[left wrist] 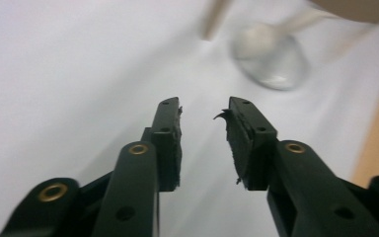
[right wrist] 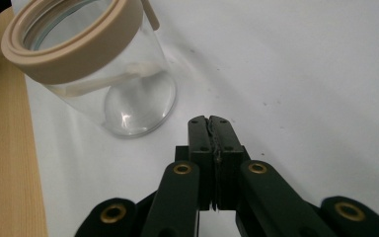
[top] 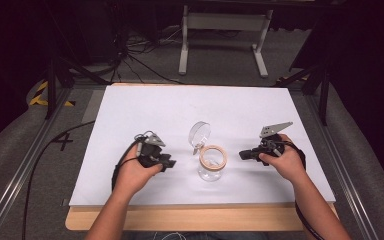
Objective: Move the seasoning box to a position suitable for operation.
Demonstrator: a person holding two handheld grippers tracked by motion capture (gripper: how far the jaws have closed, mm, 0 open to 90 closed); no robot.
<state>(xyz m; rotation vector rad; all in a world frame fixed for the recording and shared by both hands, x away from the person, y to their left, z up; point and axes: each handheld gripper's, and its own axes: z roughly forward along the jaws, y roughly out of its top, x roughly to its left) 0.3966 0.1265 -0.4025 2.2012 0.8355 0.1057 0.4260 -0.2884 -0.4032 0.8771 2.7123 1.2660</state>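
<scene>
Surface: white desk (top: pixel 130 110), dim room behind.
Jar (top: pixel 212 165): stood upright between both tongs, near front edge.
Left tongs (top: pixel 168 162): apart, empty.
Right tongs (top: pixel 243 155): together, empty, slightly nearer.

White sheet (top: pixel 150 110) covers most of the tabletop (top: pixel 190 219), light wood strip bare along the near edge. Grey carpet floor (top: pixel 220 65) behind, black cables (top: pixel 145 65) snaking across it. White metal frame legs (top: pixel 223 22) at far centre. Yellow-black hazard tape (top: pixel 40 92) far left, a "4" marking (top: pixel 63 141) on the left rail area.
</scene>
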